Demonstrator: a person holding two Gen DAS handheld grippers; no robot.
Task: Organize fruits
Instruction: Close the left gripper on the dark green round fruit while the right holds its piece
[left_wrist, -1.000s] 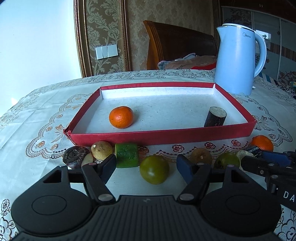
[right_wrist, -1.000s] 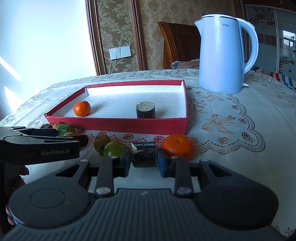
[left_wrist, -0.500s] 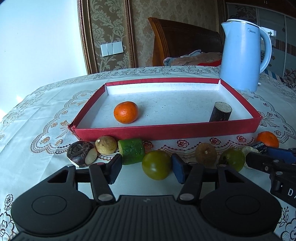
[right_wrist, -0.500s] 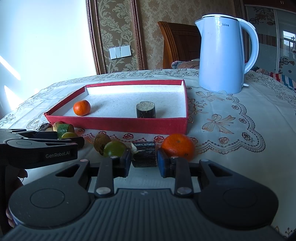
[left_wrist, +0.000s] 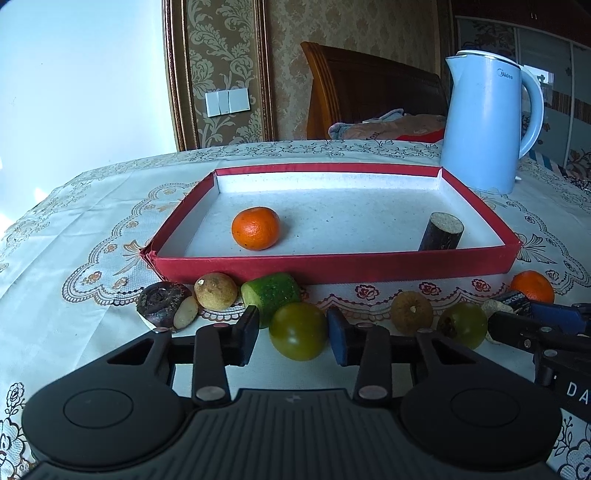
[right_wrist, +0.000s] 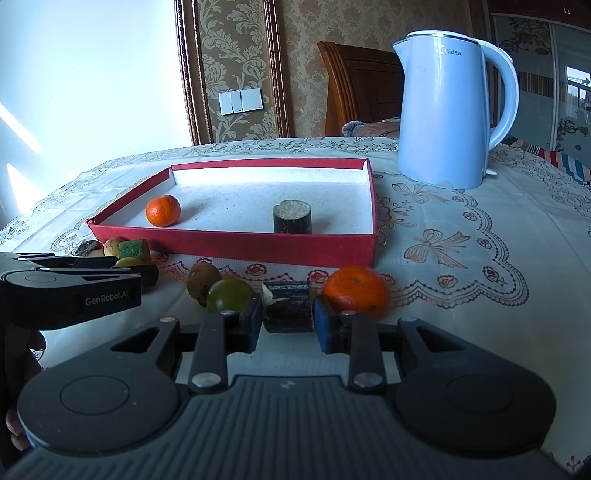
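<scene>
Your left wrist camera sits low behind its gripper, looking forward and slightly down, close to the row of fruit in front of the shallow red cardboard tray (left_wrist: 332, 264). Your right wrist camera looks the same way from further right. Both share the tray, the pale blue plastic kettle (right_wrist: 448, 107) and the embroidered white tablecloth (right_wrist: 480, 266).

My left gripper (left_wrist: 292, 334), low in the frame's centre, is closing its blue-padded fingers (left_wrist: 337, 338) around a round olive-green fruit (left_wrist: 297, 331). My right gripper (right_wrist: 287, 319) sits clamped on a dark cylindrical cane piece (right_wrist: 289, 306), pointing slightly downward.
</scene>
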